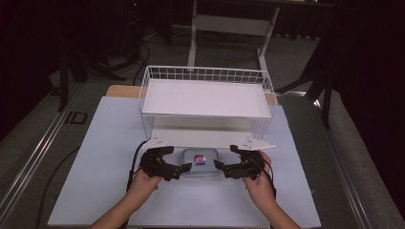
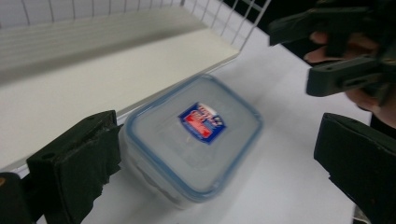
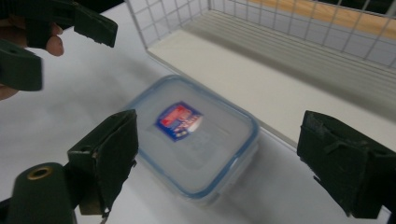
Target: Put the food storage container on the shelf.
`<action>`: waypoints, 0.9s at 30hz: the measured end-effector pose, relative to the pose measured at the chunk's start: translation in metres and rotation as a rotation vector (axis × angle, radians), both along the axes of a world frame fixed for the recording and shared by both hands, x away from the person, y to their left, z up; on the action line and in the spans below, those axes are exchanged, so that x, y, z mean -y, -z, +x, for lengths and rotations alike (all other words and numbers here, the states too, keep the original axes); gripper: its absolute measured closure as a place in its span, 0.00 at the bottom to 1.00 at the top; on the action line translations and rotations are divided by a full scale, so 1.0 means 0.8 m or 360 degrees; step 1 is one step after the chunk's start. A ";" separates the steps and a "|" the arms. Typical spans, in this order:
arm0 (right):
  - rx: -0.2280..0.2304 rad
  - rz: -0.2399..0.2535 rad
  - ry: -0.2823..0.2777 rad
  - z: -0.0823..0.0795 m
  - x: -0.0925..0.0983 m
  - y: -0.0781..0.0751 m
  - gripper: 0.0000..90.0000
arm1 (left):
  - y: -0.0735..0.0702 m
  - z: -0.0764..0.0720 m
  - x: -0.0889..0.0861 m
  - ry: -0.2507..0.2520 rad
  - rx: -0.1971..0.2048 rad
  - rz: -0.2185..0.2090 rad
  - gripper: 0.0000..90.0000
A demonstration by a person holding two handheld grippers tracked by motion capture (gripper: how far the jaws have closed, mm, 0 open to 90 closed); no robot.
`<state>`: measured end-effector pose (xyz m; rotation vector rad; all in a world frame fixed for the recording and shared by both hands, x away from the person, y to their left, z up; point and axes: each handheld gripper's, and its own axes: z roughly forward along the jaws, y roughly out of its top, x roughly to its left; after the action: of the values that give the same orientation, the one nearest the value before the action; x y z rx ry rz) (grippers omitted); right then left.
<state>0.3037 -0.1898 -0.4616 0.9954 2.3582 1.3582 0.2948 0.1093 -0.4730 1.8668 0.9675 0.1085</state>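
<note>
Container (image 2: 196, 140) clear, blue-rimmed, red-blue label (image 2: 202, 122); rack (image 1: 205, 95) white.

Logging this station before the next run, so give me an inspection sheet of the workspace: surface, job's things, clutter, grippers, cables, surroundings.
Surface: pale table top, bare around the work.
Job's things: lidded plastic container with blue rim and red-blue label, lying flat in front of the white wire rack.
Clutter: nothing seen.
Grippers: left gripper and right gripper open, one at each side of the container, not clamping it.
Cables: black cable trailing from the left gripper.
Surroundings: dark room, white desk frame behind.
</note>
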 end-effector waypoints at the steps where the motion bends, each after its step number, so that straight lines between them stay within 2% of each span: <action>1: -0.0049 0.0022 -0.0009 0.004 -0.001 0.002 0.13 | 0.003 0.004 0.001 -0.0014 -0.0023 0.0012 0.02; 2: -0.0077 0.0017 0.0014 0.006 -0.001 0.003 0.13 | 0.006 0.007 0.001 -0.0026 -0.0046 0.0014 0.02; 4: -0.0103 0.0010 0.0037 0.008 -0.002 0.005 0.13 | 0.009 0.010 0.002 -0.0056 -0.0036 0.0020 0.02; 5: -0.0181 0.0041 0.0049 0.013 -0.003 0.009 0.13 | 0.011 0.012 0.004 -0.0056 -0.0068 0.0027 0.02; 6: -0.0181 0.0041 0.0049 0.013 -0.003 0.009 0.13 | 0.013 0.014 0.004 -0.0064 -0.0091 0.0031 0.02; 7: -0.0266 0.0076 0.0076 0.018 -0.004 0.015 0.12 | 0.015 0.017 0.005 -0.0065 -0.0114 0.0032 0.02; 8: -0.0266 0.0076 0.0076 0.018 -0.004 0.015 0.12 | 0.017 0.019 0.005 -0.0084 -0.0136 0.0034 0.02; 9: -0.0310 0.0109 0.0089 0.021 -0.004 0.018 0.12 | 0.020 0.022 0.004 -0.0103 -0.0170 0.0025 0.02; 10: -0.0398 0.0163 0.0122 0.028 -0.002 0.024 0.12 | 0.026 0.027 0.002 -0.0147 -0.0237 -0.0001 0.02; 11: -0.0427 0.0179 0.0141 0.031 -0.001 0.027 0.12 | 0.026 0.027 0.002 -0.0147 -0.0237 -0.0001 0.02; 13: -0.0456 0.0206 0.0152 0.034 0.000 0.030 0.12 | 0.033 0.031 0.000 -0.0159 -0.0298 0.0001 0.02; 14: -0.0495 0.0221 0.0158 0.038 0.001 0.033 0.12 | 0.035 0.032 0.001 -0.0172 -0.0321 -0.0016 0.02; 15: -0.0596 0.0261 0.0186 0.043 0.002 0.041 0.13 | 0.039 0.033 0.001 -0.0165 -0.0346 -0.0030 0.02; 17: -0.0684 0.0300 0.0201 0.046 0.002 0.047 0.13 | 0.043 0.034 0.001 -0.0174 -0.0366 -0.0039 0.02; 18: -0.0684 0.0300 0.0201 0.046 0.002 0.047 0.13 | 0.045 0.035 0.001 -0.0182 -0.0387 -0.0078 0.02; 19: -0.0722 0.0325 0.0210 0.047 0.002 0.051 0.16 | 0.048 0.036 0.000 -0.0185 -0.0415 -0.0107 0.02; 21: -0.0785 0.0345 0.0209 0.048 0.001 0.057 0.16 | 0.053 0.039 0.001 -0.0185 -0.0457 -0.0141 0.02; 22: -0.0840 0.0341 0.0200 0.049 -0.001 0.062 0.18 | 0.056 0.040 0.001 -0.0175 -0.0486 -0.0158 0.04; 23: -0.0840 0.0341 0.0200 0.049 -0.001 0.062 0.18 | 0.058 0.041 0.002 -0.0175 -0.0517 -0.0168 0.04; 24: -0.0912 0.0356 0.0181 0.052 -0.004 0.068 0.21 | 0.061 0.041 0.003 -0.0180 -0.0548 -0.0178 0.06; 25: -0.0912 0.0356 0.0181 0.052 -0.004 0.068 0.21 | 0.064 0.041 0.004 -0.0172 -0.0574 -0.0193 0.06; 27: -0.0957 0.0320 0.0176 0.054 -0.011 0.072 0.22 | 0.067 0.042 0.007 -0.0160 -0.0607 -0.0213 0.06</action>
<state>0.3472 -0.1814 -0.5195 1.7755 2.5350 1.4214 0.3283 0.1033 -0.5268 1.7474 1.2955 -0.2554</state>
